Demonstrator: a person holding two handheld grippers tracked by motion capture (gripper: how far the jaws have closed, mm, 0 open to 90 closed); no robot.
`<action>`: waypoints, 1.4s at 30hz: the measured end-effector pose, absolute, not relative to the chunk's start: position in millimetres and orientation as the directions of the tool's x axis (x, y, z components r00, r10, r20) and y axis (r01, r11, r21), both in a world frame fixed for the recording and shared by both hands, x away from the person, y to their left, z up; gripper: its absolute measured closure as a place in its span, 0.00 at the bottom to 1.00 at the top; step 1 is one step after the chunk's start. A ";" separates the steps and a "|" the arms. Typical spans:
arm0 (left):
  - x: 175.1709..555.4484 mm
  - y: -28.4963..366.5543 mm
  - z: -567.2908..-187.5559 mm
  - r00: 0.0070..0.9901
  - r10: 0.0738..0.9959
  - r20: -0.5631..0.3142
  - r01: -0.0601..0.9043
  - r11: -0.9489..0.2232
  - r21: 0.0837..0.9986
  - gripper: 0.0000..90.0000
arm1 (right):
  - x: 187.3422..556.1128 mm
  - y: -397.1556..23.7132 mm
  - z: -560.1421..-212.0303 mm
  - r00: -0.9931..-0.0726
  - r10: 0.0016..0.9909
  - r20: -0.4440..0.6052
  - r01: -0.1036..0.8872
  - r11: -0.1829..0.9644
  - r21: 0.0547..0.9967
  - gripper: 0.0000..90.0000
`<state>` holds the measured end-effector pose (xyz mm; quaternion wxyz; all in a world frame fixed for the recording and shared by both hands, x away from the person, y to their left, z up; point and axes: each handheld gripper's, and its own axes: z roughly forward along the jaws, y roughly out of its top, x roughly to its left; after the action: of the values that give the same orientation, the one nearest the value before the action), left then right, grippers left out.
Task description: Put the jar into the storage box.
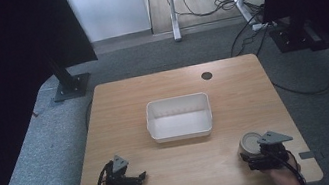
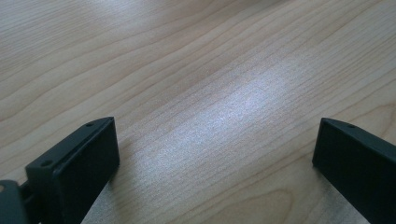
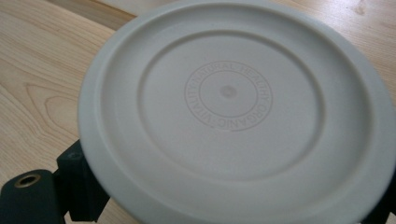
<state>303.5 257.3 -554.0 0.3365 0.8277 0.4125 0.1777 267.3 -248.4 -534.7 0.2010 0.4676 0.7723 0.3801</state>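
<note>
1. Right gripper (image 1: pixel 259 153) — at the near right corner of the surface (image 1: pixel 119 105), held low in a hand coming in from the bottom edge. Its fingers stand on either side of the round white dish (image 1: pixel 250 143); in the right gripper view one dark finger (image 3: pixel 77 184) shows at the dish's lower left rim, the other is barely seen at the far right edge. They appear closed on the rim, since the dish sits tilted, underside toward the camera, rather than flat.

2. Round white dish (image 3: pixel 233 112) — pale plastic, shallow, with a raised foot ring and a stamped circular mark at the centre of its base. It lies between the right fingers, rim against them, at the near right of the surface and well apart from the tub. Judged: gripped by the rim so that it can be carried edge-on.

3. White tub (image 1: pixel 178 116) — rectangular, open-topped, nothing visible inside, at the middle of the surface. Its central place puts it within reach of both hands; judged the likely destination for the dish.

4. Left gripper (image 1: pixel 139 179) — at the near left corner, resting low over bare wood and pointing toward the middle. In the left gripper view its fingers (image 2: pixel 79 163) stand wide apart with only wood grain between them — nothing held. Judged: parked clear while the right hand works.

5. Surface — light wood, with a small dark round hole (image 1: pixel 207 75) toward its far edge
</note>
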 end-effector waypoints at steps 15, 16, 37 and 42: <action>303.5 257.3 -554.0 0.596 0.803 0.016 0.563 -0.433 0.704 0.00 | 268.3 -239.3 -523.6 -0.484 0.875 0.022 0.546 0.282 0.789 0.10; 303.5 257.3 -554.1 0.596 0.803 0.016 0.563 -0.433 0.704 0.00 | 268.4 -238.3 -523.1 -0.484 0.875 0.022 0.547 0.283 0.788 0.10; 303.5 257.3 -554.1 0.597 0.802 0.016 0.563 -0.433 0.704 0.00 | 279.4 -213.1 -513.4 -0.517 0.856 0.008 0.517 0.305 0.800 0.10; 303.5 257.3 -554.0 0.597 0.802 0.017 0.563 -0.433 0.703 0.00 | 282.2 -206.2 -510.6 -0.526 0.851 0.009 0.510 0.306 0.804 0.10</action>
<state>303.5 257.3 -554.0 0.3364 0.8277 0.4124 0.1776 282.2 -206.2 -510.6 0.2156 0.4366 0.7789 0.3952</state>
